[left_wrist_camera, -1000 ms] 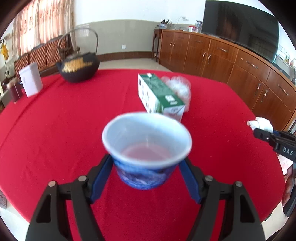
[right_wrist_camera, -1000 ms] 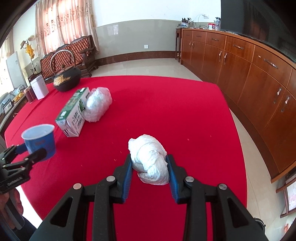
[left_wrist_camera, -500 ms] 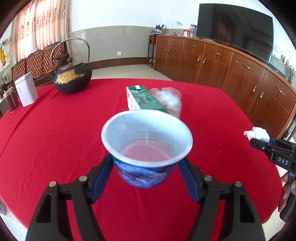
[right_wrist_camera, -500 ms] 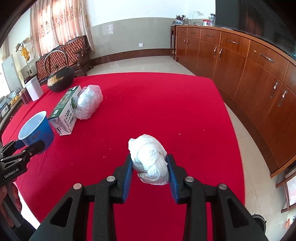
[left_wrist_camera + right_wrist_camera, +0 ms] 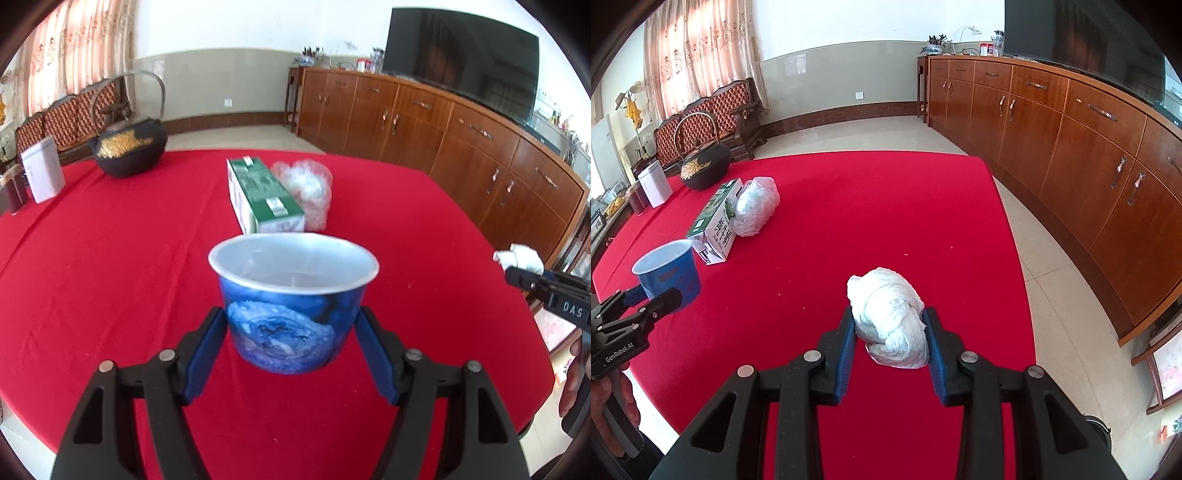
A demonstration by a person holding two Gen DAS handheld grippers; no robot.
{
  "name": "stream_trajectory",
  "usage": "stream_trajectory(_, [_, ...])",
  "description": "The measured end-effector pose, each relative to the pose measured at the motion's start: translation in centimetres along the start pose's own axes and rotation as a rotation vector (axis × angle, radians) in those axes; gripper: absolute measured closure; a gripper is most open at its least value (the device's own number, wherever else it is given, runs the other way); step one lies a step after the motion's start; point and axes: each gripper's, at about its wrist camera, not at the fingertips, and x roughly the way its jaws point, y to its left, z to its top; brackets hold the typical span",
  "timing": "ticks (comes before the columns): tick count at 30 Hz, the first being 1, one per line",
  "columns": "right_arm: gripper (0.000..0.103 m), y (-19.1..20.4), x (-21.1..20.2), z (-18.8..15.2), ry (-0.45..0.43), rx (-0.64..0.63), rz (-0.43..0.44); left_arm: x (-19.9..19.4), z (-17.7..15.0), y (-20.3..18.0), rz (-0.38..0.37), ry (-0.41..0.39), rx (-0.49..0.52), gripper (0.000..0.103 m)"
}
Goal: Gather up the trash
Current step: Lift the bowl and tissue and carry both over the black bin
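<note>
My left gripper (image 5: 291,328) is shut on a blue paper cup (image 5: 291,306) with a white inside, held upright above the red tablecloth (image 5: 110,266). It also shows in the right wrist view (image 5: 666,273). My right gripper (image 5: 889,328) is shut on a crumpled white tissue wad (image 5: 890,317) above the cloth (image 5: 871,206); that wad shows at the right edge of the left wrist view (image 5: 521,256). A green and white milk carton (image 5: 262,197) lies on the table with a clear plastic bag (image 5: 308,190) against its right side.
A black iron kettle (image 5: 127,147) with a tall handle stands at the far left of the table, next to a white box (image 5: 42,173) and a dark cup (image 5: 14,190). Wooden cabinets (image 5: 1089,147) line the right wall. Sofa chairs (image 5: 713,122) stand behind.
Both grippers have lifted and drawn back a little with their loads. The cup now sits higher in the left view, showing more of its side. The table objects have not moved.
</note>
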Motion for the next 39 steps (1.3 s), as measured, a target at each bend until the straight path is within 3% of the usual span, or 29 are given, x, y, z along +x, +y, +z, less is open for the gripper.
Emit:
stream_trajectory(3, [0.066, -0.1, 0.3, 0.0, 0.006, 0.003, 0.004, 0.4, -0.1, -0.1, 0.048, 0.001, -0.005, 0.026])
stream_trajectory(8, [0.066, 0.0, 1.7, 0.0, 0.023, 0.011, 0.008, 2.0, 0.6, 0.1, 0.054, 0.035, -0.011, 0.025])
stream_trajectory(17, [0.066, 0.1, 2.2, 0.0, 0.031, 0.022, 0.006, 0.1, 0.6, -2.0, 0.016, -0.014, 0.039, 0.027])
stream_trajectory(29, [0.066, -4.8, -4.2, -2.4, -0.017, 0.089, -0.071, -3.2, 0.9, -8.1, -0.063, -0.060, 0.117, 0.027])
stream_trajectory(39, [0.066, -10.6, -10.4, -6.2, -0.059, 0.170, -0.156, -5.4, -0.4, -15.7, -0.174, -0.080, 0.214, 0.027])
